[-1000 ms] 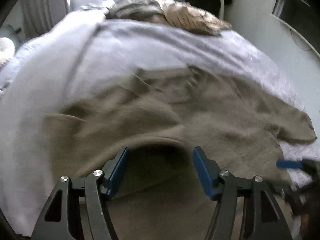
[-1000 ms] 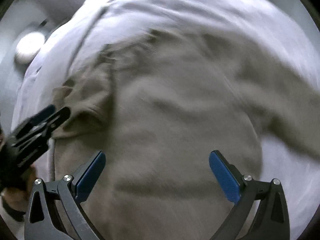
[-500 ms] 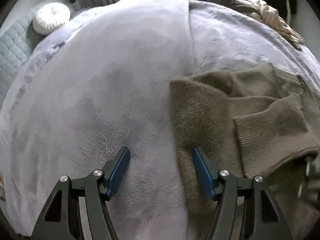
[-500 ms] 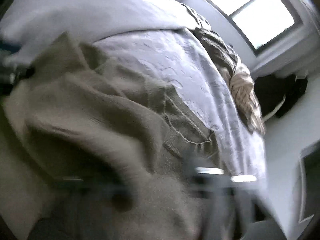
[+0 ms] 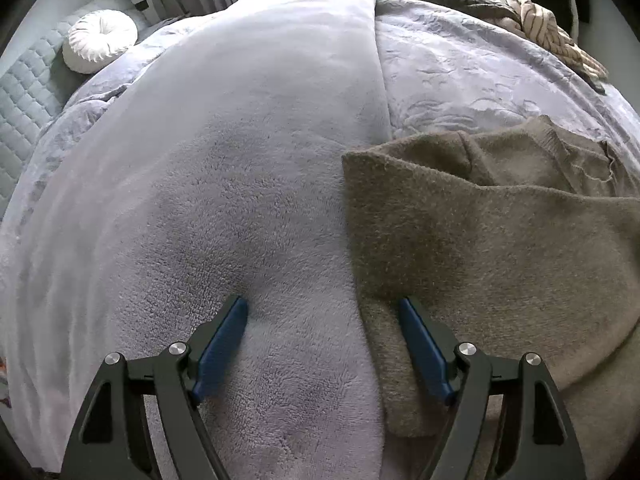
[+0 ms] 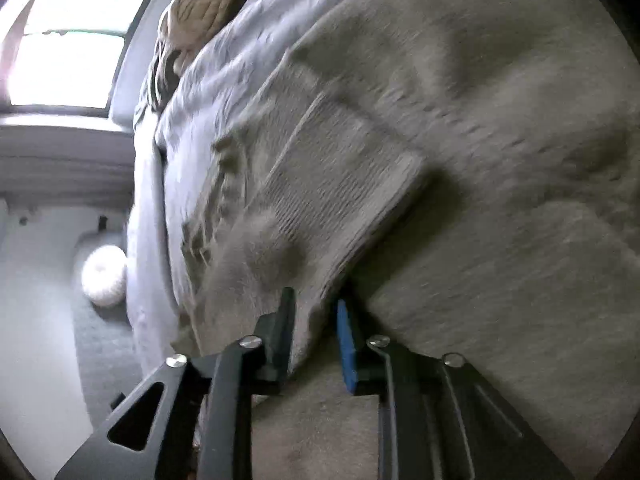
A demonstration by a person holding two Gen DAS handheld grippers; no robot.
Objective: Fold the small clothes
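Observation:
A brown knitted sweater (image 5: 488,240) lies on the grey fleece blanket (image 5: 240,184) of a bed, on the right of the left wrist view. My left gripper (image 5: 322,312) is open and empty, low over the blanket, its right finger over the sweater's left edge. In the right wrist view the sweater (image 6: 500,128) fills the frame. My right gripper (image 6: 314,316) is shut on a fold of the sweater below a ribbed cuff (image 6: 340,196). The view is tilted and blurred.
A pile of other clothes (image 5: 500,4) lies at the far end of the bed. A round white cushion (image 5: 100,40) sits at the far left by a quilted headboard (image 5: 24,108). A window (image 6: 72,40) shows in the right wrist view.
My left gripper has moved left off the sweater to its left edge. My right gripper has closed on a fold of the sweater and tilted sideways. The sweater now lies partly folded.

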